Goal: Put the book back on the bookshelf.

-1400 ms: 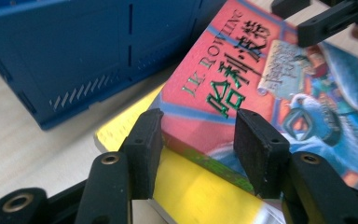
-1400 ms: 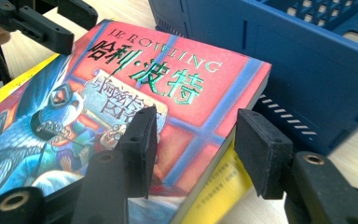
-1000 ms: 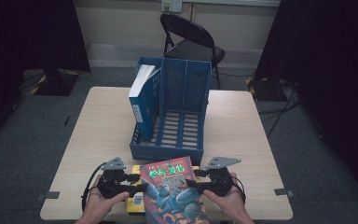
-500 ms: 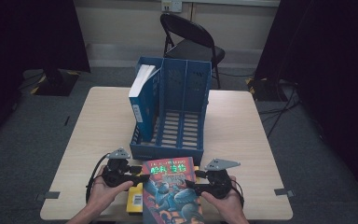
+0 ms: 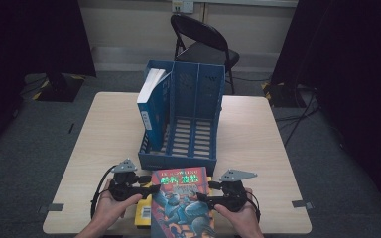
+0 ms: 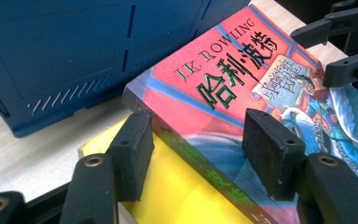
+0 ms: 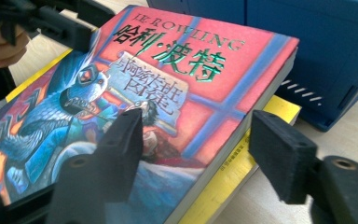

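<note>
The left tongs (image 5: pixel 151 189) and the right tongs (image 5: pixel 201 198) sit either side of the red paperback (image 5: pixel 182 206), and both have just been opening: in the left gripper view one pad is down beside the spine edge and the other over the cover, with daylight around them, and in the right gripper view the pads straddle the opposite long edge without pressing, so neither has hold of anything right now. Looks like a let-go, or a re-grip coming. Biggest thing first: the worktop (image 5: pixel 258 134), and in its middle the blue file rack (image 5: pixel 191 124), our landmark, open side up, with a blue-and-white book (image 5: pixel 151 101) leaning in its left-hand slot. Just in front of the rack, at the near edge and overhanging it towards the person, lies the paperback, face up on top of a yellow book (image 5: pixel 143 214), stacked, I'd say, so the edges stand proud for a pinch. Its long axis runs from the person towards the rack, the title end pointing at the rack, with the far corner close to the base.
</note>
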Available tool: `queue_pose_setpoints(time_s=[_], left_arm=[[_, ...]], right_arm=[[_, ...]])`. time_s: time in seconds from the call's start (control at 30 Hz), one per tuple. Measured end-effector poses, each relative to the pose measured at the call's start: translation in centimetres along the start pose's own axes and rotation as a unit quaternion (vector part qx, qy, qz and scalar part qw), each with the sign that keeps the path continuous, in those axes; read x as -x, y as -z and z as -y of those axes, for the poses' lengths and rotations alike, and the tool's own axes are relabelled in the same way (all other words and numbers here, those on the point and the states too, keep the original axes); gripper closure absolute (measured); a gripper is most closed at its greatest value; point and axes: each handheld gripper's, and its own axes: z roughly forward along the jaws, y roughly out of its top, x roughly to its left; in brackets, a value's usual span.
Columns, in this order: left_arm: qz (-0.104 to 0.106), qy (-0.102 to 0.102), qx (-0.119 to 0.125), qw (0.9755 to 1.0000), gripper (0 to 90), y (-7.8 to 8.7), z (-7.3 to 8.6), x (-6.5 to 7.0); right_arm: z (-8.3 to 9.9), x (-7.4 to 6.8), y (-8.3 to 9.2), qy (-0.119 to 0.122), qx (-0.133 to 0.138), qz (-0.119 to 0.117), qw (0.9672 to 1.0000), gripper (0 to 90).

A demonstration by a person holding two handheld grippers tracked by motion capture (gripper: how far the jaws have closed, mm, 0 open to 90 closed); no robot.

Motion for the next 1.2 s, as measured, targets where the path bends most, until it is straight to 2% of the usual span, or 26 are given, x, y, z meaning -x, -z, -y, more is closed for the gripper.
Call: queue_pose_setpoints(time_s=[0.07, 0.13, 0.3, 0.53, 0.57, 0.63, 0.67, 0.8, 0.9, 1.03, 1.07, 1.1, 1.2], left_arm=[[-0.003, -0.006, 0.002, 1.0, 37.2, 0.0, 0.1, 0.2], [-0.006, -0.008, 0.003, 0.9999, 36.7, 0.1, 0.2, 0.2], [-0.003, -0.009, 0.004, 0.9999, 36.7, 0.1, 0.2, 0.2], [0.001, -0.008, 0.008, 0.9999, 36.7, 0.1, 0.4, 0.1], [0.0, -0.012, 0.006, 0.9999, 36.7, 0.2, 0.4, 0.1], [-0.002, -0.01, 0.008, 0.9999, 36.6, 0.1, 0.4, 0.1], [-0.004, -0.008, 0.011, 0.9999, 36.6, 0.1, 0.5, 0.3], [-0.005, -0.011, 0.011, 0.9999, 35.4, 0.0, 0.4, 0.3], [-0.004, -0.012, 0.011, 0.9999, 35.4, 0.0, 0.4, 0.3], [-0.004, -0.012, 0.011, 0.9999, 35.4, 0.0, 0.4, 0.3], [-0.004, -0.012, 0.011, 0.9999, 35.4, 0.0, 0.4, 0.3], [-0.003, -0.012, 0.011, 0.9999, 35.4, 0.0, 0.4, 0.3], [-0.004, -0.011, 0.011, 0.9999, 35.4, 0.0, 0.4, 0.3]], right_arm=[[0.0, 0.1, -0.1, -0.001, 0.0, 0.001, 1.0, 32.2], [-0.1, 0.1, -0.3, -0.009, -0.001, -0.006, 0.9999, 31.2], [-0.4, -0.2, -0.9, -0.013, -0.005, 0.003, 0.9999, 25.8], [-0.5, 0.3, -1.1, -0.035, 0.006, -0.004, 0.9994, 28.3], [-0.5, 0.6, -0.9, -0.054, 0.009, -0.011, 0.9984, 33.3], [-0.5, 0.9, -0.8, -0.063, 0.013, -0.016, 0.9978, 36.2], [-0.4, 1.0, -0.7, -0.075, 0.019, -0.023, 0.9967, 37.1], [-0.2, 1.0, -0.2, -0.085, 0.032, -0.024, 0.9955, 42.3], [-0.2, 0.6, 0.1, -0.08, 0.036, -0.022, 0.9959, 43.8], [0.1, 0.6, 0.5, -0.089, 0.045, -0.031, 0.9946, 47.7], [0.1, 0.6, 0.5, -0.089, 0.045, -0.031, 0.9946, 47.7], [0.2, 0.3, 0.9, -0.088, 0.056, -0.029, 0.9941, 50.5], [0.1, 0.2, 1.0, -0.089, 0.059, -0.029, 0.9939, 50.6]])
